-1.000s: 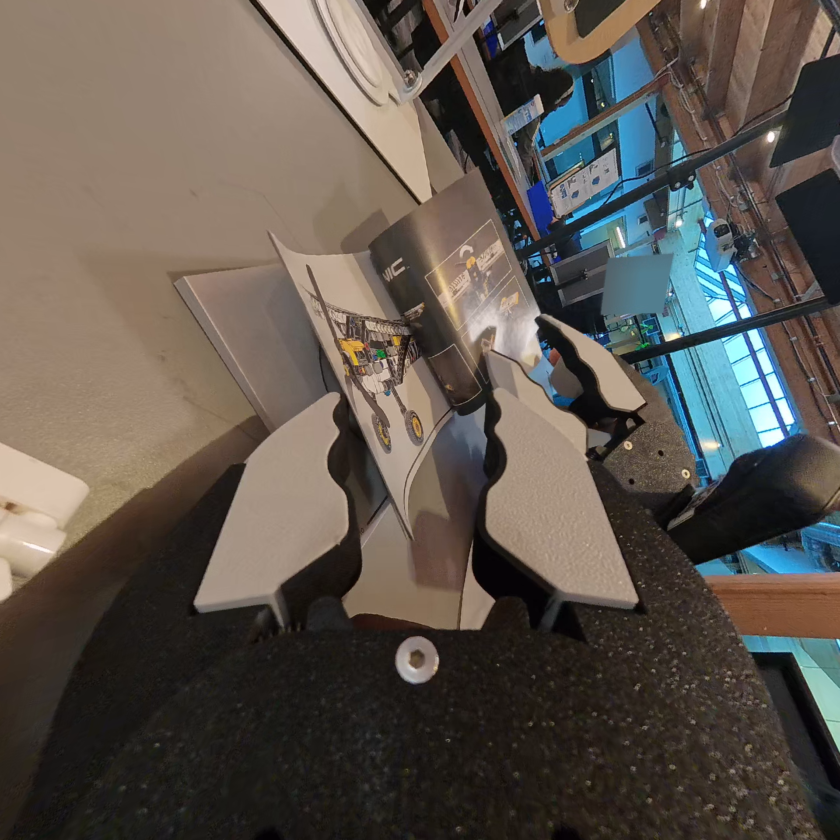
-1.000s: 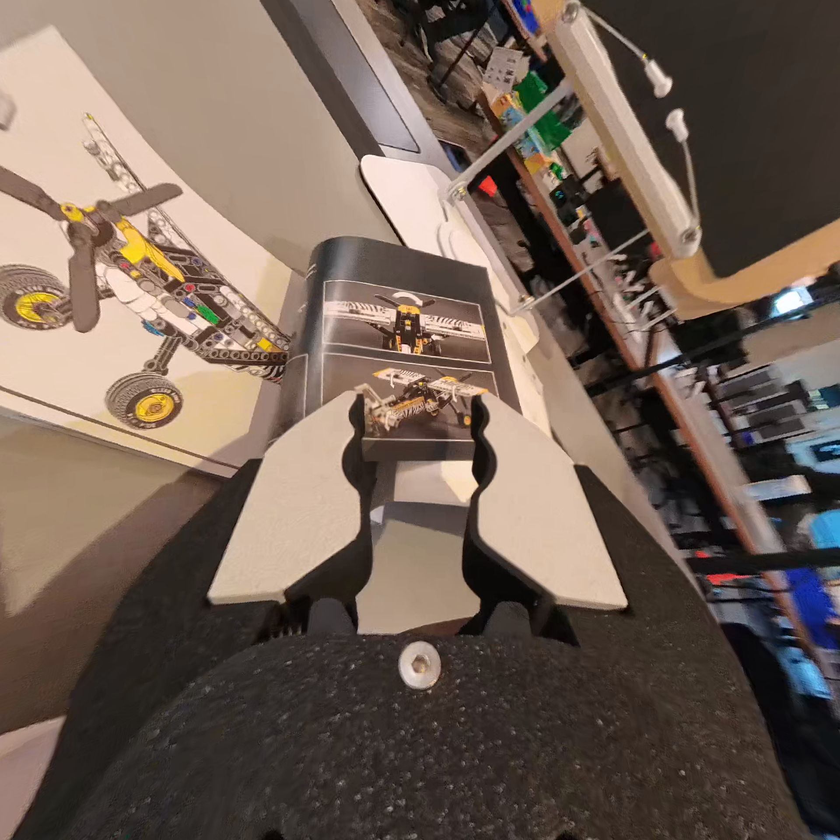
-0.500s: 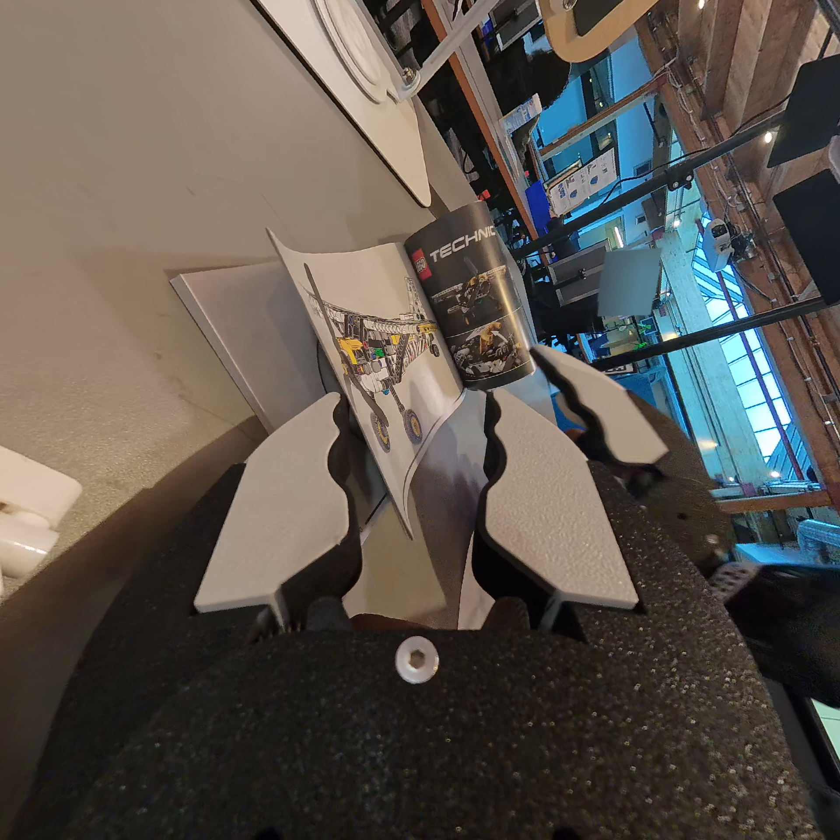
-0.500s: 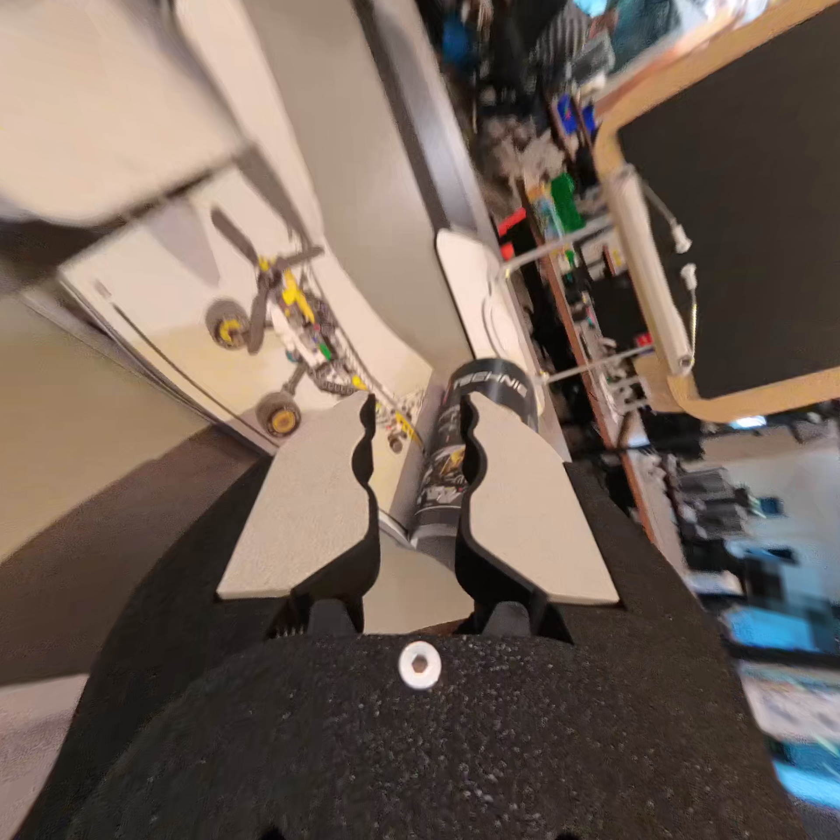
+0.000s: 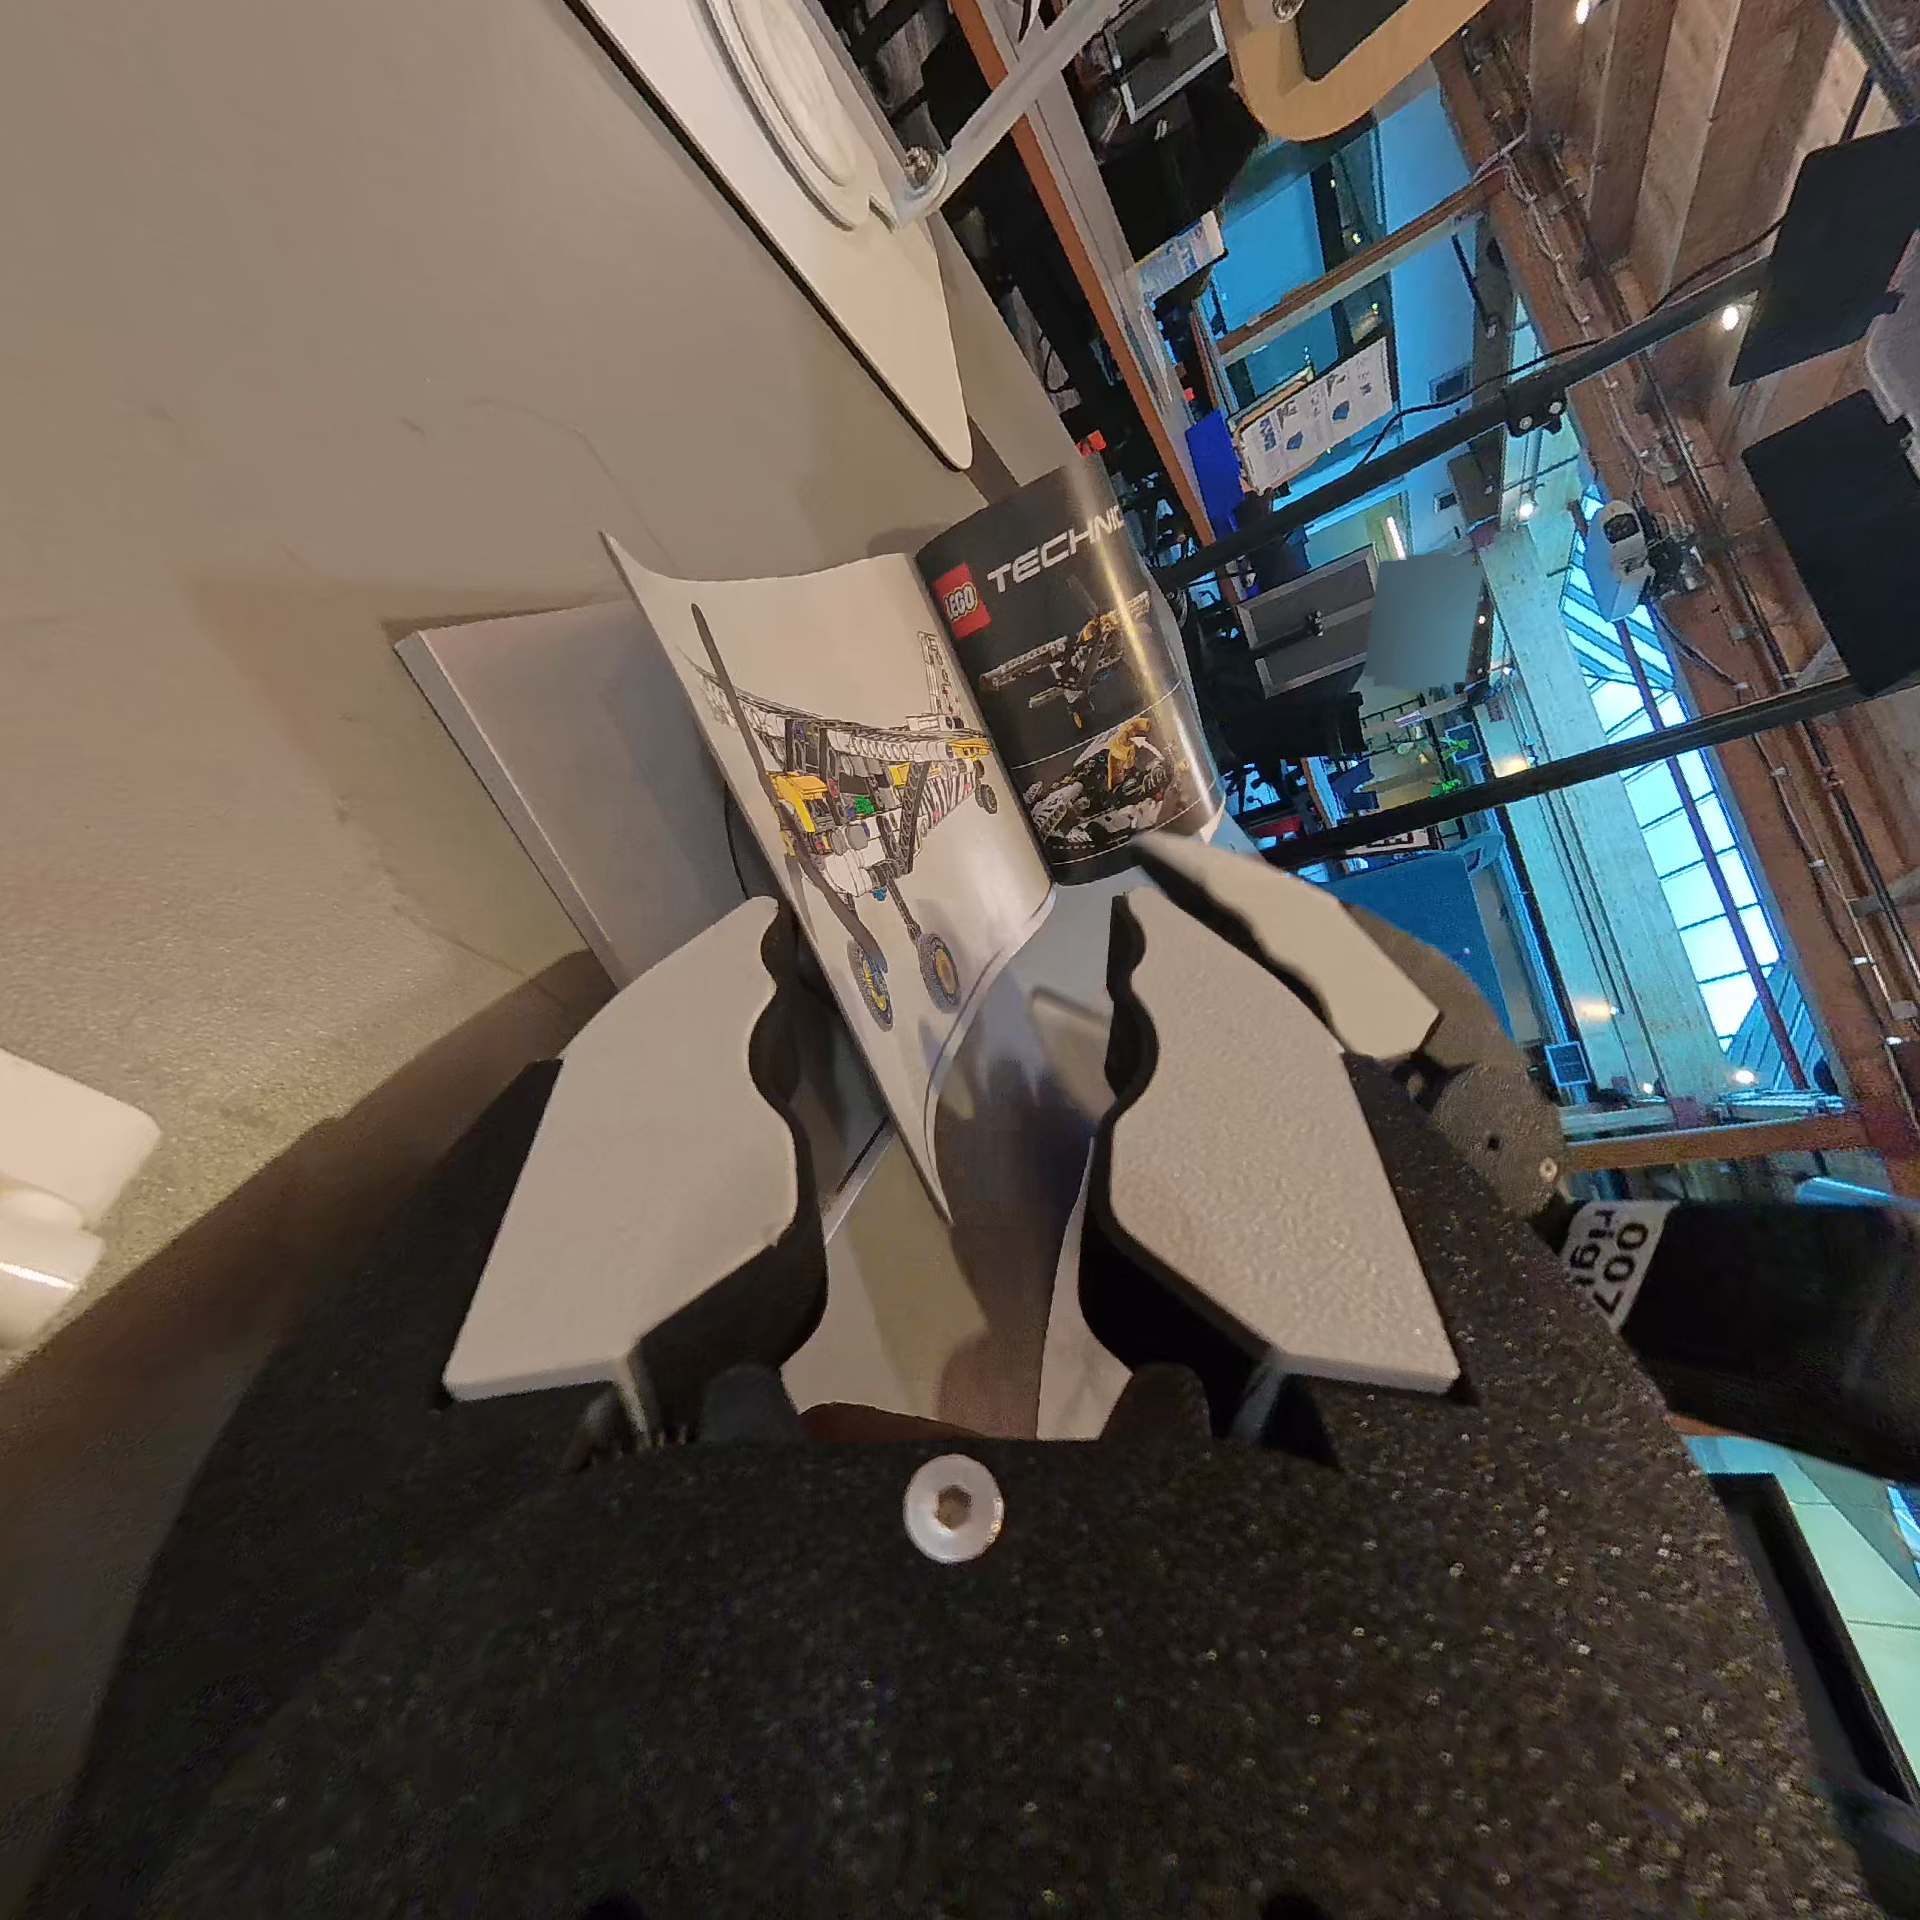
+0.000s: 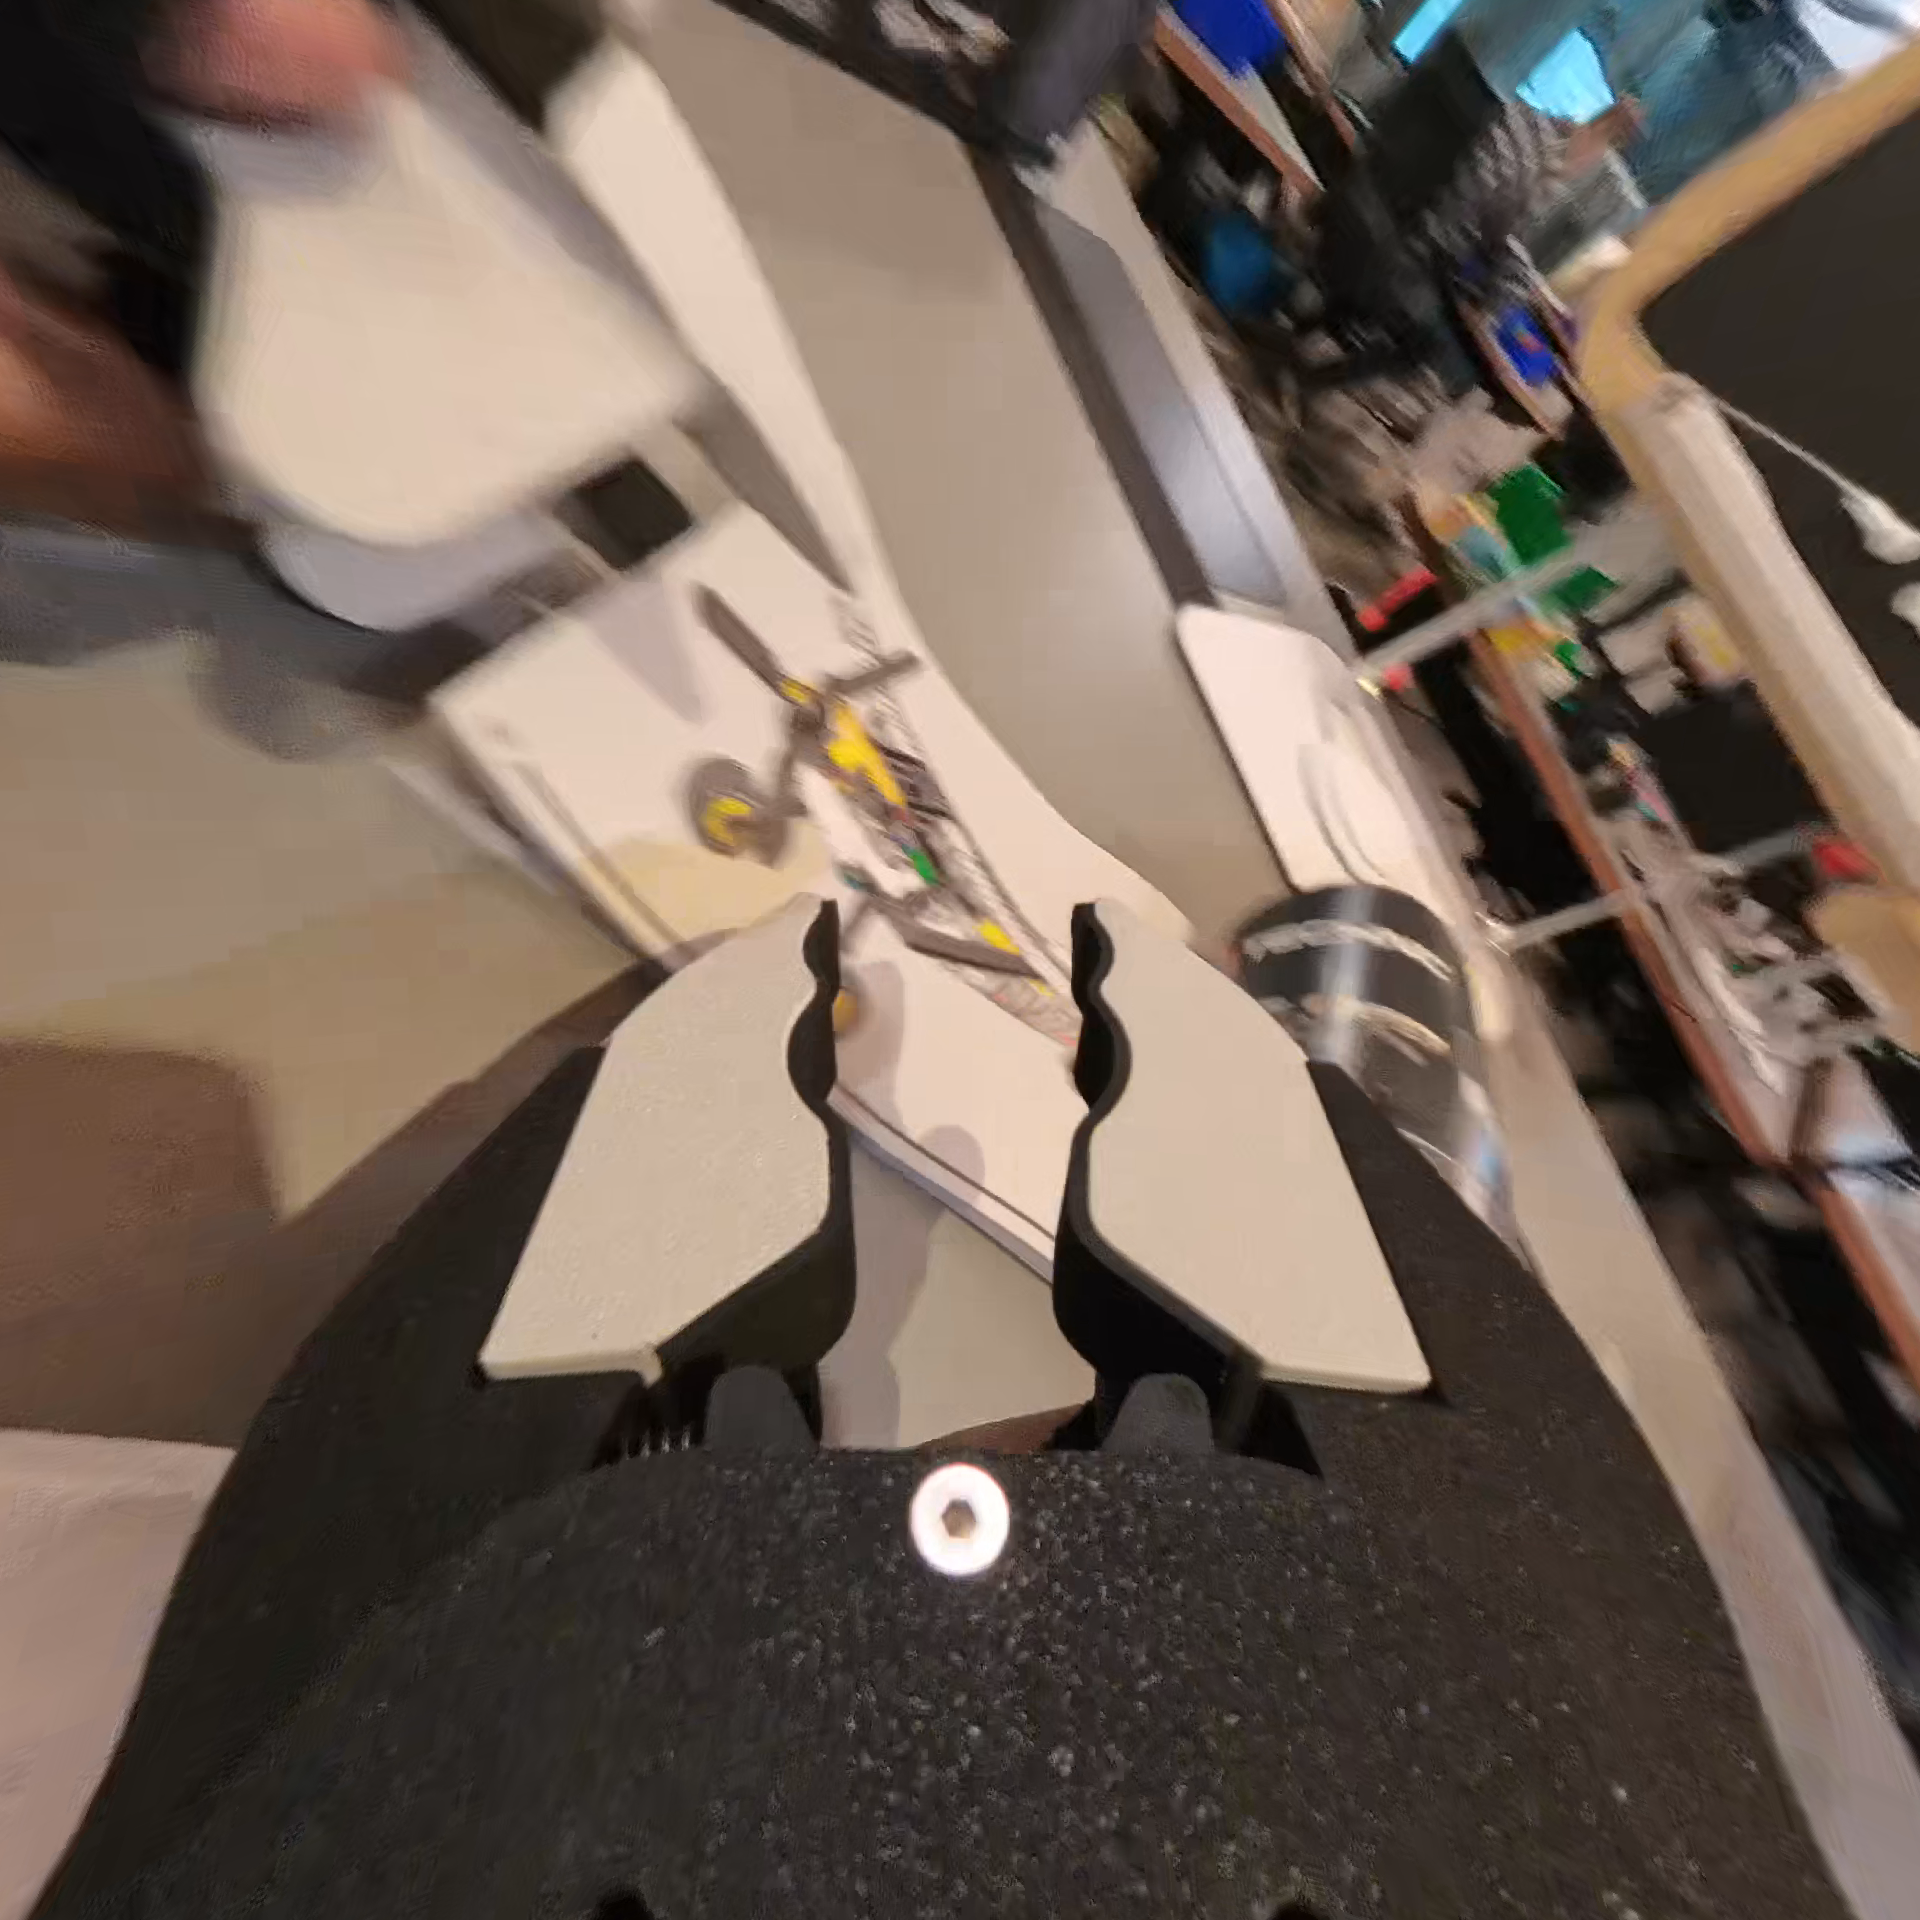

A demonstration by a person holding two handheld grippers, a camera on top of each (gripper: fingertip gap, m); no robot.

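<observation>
Your left gripper (image 5: pixel 945 914) has the jaws wide open and it holds nothing. The white page (image 5: pixel 883 748) of the open booklet, the one w/ the drawing of a yellow and black model plane, runs down btw. the two fingers. It comes close to the left finger (image 5: pixel 665 1091), but no pad is seen pressing on it, so this is not a grip.

Your right gripper (image 6: pixel 954 920) is also open, a bit narrower, and there is only air btw. its fingers. In its own view, which is blurred, the same white page is under and behind the tips. In the left wrist view this gripper sits just beside the left gripper's right finger, w/ its tips near the lower edge of the dark cover (image 5: pixel 1081 686).

The booklet is open and not flat. The white page is bowed upward and the dark cover curls up at the far side, almost like a roll in the right wrist view. No gripper holds it. It rests partly on a pale grey board (image 5: pixel 561 727), which lies on the beige table (image 5: pixel 260 416).

Farther on the table is a white pad (image 5: pixel 862 260) w/ a round disc on it, well apart from both grippers.
</observation>
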